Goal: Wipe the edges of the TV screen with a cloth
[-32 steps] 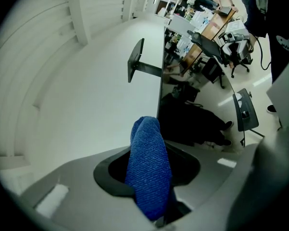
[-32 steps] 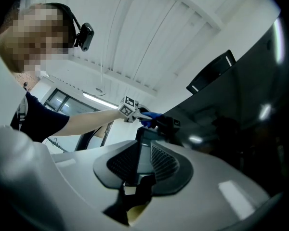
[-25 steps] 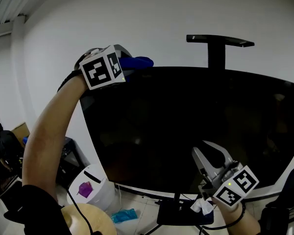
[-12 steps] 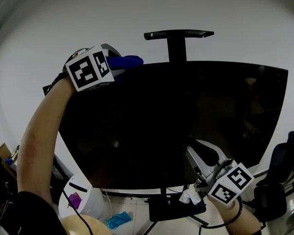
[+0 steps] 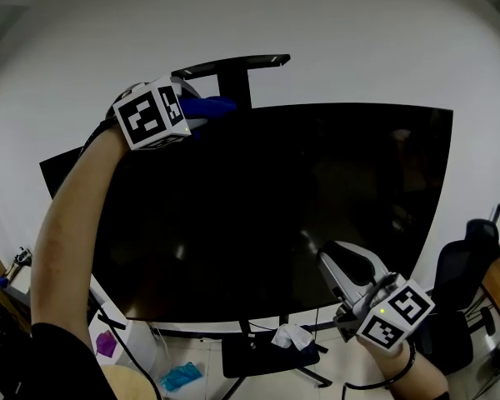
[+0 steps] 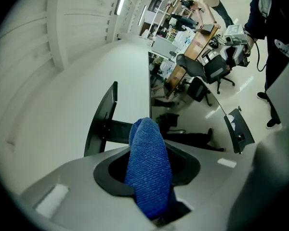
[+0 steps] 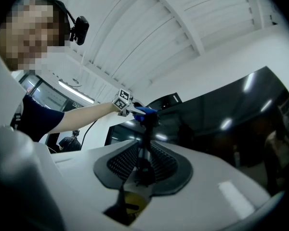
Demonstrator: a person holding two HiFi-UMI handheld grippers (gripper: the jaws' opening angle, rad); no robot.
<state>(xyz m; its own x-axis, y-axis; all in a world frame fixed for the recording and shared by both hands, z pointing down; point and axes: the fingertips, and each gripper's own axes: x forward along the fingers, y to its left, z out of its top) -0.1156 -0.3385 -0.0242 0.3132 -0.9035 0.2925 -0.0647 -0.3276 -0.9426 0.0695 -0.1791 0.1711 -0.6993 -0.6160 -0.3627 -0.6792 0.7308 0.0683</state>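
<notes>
The left tongs (image 5: 198,113) are clamped on a blue cloth (image 6: 148,167); its folded end sticks out past the tips and lies at the top edge of the TV (image 5: 300,198), left of the middle, just beside the black bracket (image 5: 233,63) behind. The right tongs (image 5: 340,263) are together with nothing between them, low before the TV's bottom edge, tips pointing up; whether they touch the screen cannot be told.
</notes>
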